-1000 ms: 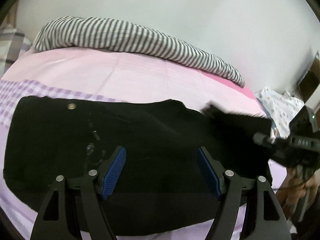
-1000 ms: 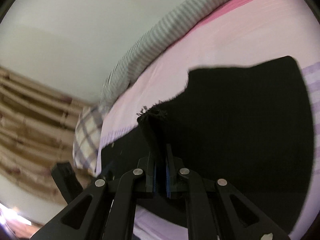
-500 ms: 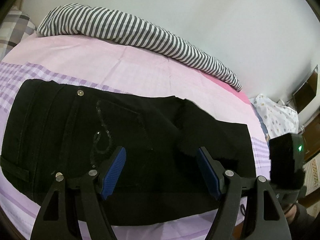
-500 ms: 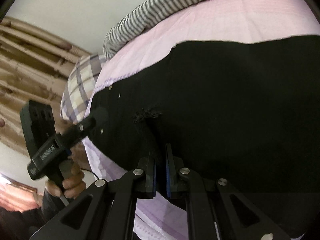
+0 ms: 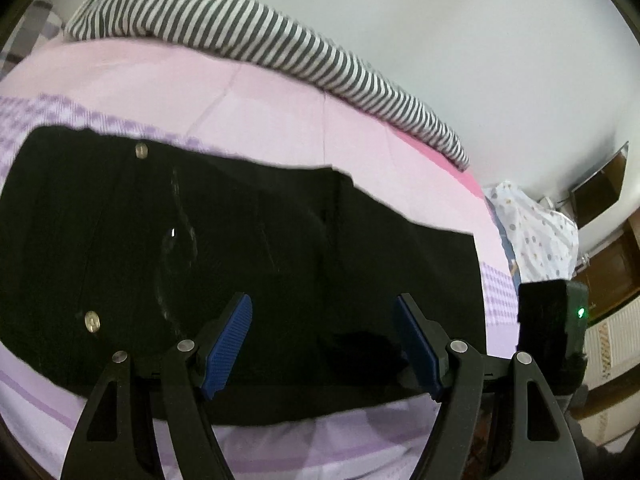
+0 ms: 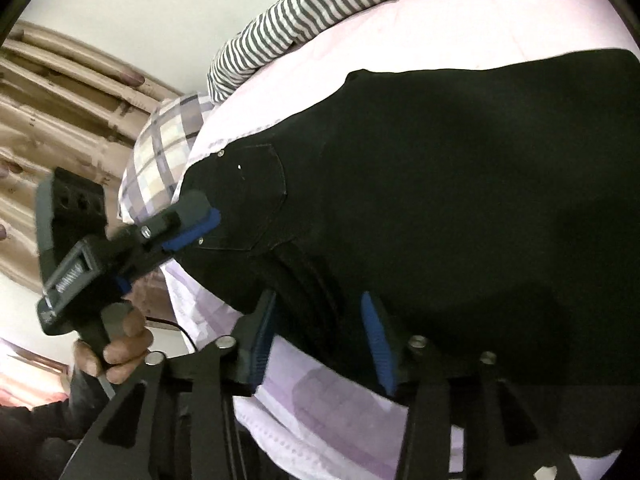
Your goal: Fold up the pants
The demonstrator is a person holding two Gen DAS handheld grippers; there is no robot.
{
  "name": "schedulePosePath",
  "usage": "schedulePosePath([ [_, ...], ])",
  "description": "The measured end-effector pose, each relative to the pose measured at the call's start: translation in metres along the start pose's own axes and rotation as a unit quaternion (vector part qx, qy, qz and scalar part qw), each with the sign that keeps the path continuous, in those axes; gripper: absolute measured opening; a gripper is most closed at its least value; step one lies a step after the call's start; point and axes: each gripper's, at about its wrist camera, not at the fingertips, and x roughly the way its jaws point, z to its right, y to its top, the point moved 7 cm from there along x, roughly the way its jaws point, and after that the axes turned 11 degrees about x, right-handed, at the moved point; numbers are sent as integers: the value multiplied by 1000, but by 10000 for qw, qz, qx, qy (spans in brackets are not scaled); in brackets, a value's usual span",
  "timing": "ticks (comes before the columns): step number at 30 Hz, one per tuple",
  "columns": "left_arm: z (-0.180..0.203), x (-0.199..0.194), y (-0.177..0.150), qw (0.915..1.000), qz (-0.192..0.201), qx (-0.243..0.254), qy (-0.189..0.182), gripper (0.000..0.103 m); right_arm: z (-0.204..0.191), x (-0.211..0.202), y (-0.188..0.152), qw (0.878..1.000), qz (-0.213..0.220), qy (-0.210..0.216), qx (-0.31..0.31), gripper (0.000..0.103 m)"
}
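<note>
Right wrist view: the right gripper (image 6: 318, 338) is opening, freeing the hem it pinched a second ago; the black denim pants (image 6: 440, 200) lie doubled on the pink bedsheet (image 6: 320, 396), probably flat. At nine o'clock the left gripper (image 6: 200, 220) hangs spread, empty.

A bedroom in a home. A bed (image 5: 280, 120) with a pink and lilac sheet fills both views, black pants (image 5: 240, 248) spread on it. At the bed's far edge, against a plain white wall (image 5: 440, 40), lies a striped cover (image 5: 280, 36); beside it a checked pillow (image 6: 168, 148); beyond the bed, wooden furniture (image 5: 600, 188).
</note>
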Motion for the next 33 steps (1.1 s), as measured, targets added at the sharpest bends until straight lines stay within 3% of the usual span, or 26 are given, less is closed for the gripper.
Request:
schedulePosePath([
  [4,6,1,-10,9996,-205,9,-194,73,0,-15,1,9999,157,5,-8,50],
  [7,12,7,-15,9978,-474,-103,-456,73,10,-37,14,9981,572,45,236,51],
  [15,20,28,-26,9858,-1223,-689,-918,71,37,-69,36,9898,1179,92,797,53],
  [23,22,44,-33,9787,-1537,-1035,-886,69,45,-76,42,9861,1346,136,964,53],
  [26,33,50,-38,9760,-1704,-980,-940,52,48,-78,44,9850,1388,140,1019,53],
  [30,41,57,-46,9747,-1831,-908,-904,16,48,-80,45,9843,1432,121,1025,53],
  [33,42,53,-48,9758,-1753,-958,-891,6,51,-82,46,9836,1473,30,1038,53],
])
